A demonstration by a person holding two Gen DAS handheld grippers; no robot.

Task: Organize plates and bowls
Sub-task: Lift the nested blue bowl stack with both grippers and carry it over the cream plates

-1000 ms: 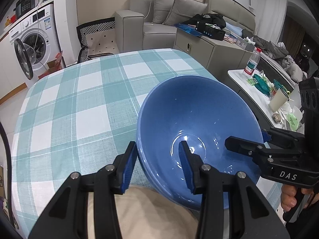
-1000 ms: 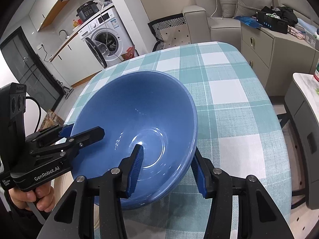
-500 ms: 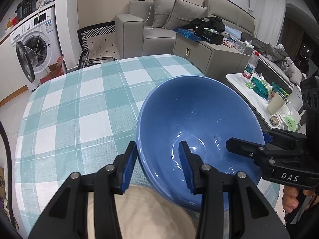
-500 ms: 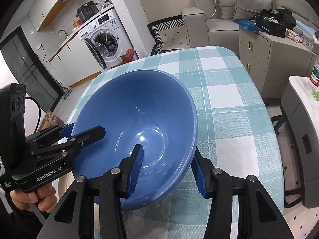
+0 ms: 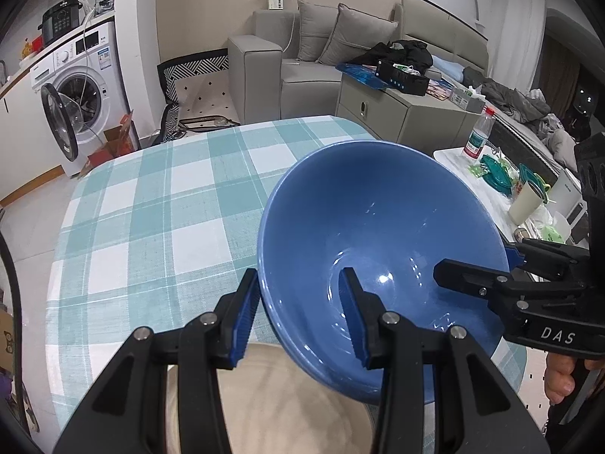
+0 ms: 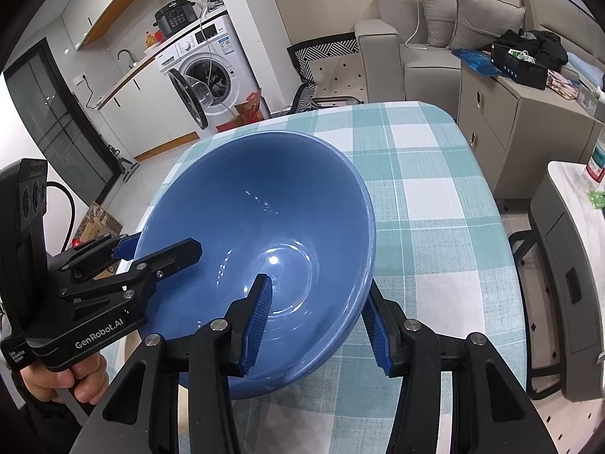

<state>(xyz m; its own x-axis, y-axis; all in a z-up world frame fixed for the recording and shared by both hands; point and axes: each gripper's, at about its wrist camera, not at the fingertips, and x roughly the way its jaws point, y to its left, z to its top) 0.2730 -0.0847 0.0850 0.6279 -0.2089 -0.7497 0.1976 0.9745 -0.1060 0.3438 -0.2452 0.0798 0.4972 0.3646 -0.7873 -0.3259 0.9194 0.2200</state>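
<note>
The blue bowl (image 5: pixel 382 234) fills the centre and lower right of the left wrist view and the centre left of the right wrist view, tilted so its open mouth faces the cameras, and it appears to be held clear of the checked cloth on the bench (image 5: pixel 159 204) rather than resting on it. It is carried by two grips on opposite sides of its rim, likely because a wide, slippery bowl is steadier that way than pinched at one edge. The left gripper (image 5: pixel 302 316) is clenched on the rim at lower centre of its own view, one blue pad inside the bowl and the other against the outer wall; seen from the right wrist view it enters from the left edge. The right gripper (image 6: pixel 315 319) grasps the opposite rim in the same way, one finger inside, one outside, at lower centre of its view. Below the bowl, at the bottom of the left wrist view, lies a pale beige round surface (image 5: pixel 272 401), perhaps a plate, too blurred to tell. Beyond the bench stand a washing machine (image 5: pixel 81 87) at upper left and a sofa (image 5: pixel 302 56) at the top.
</note>
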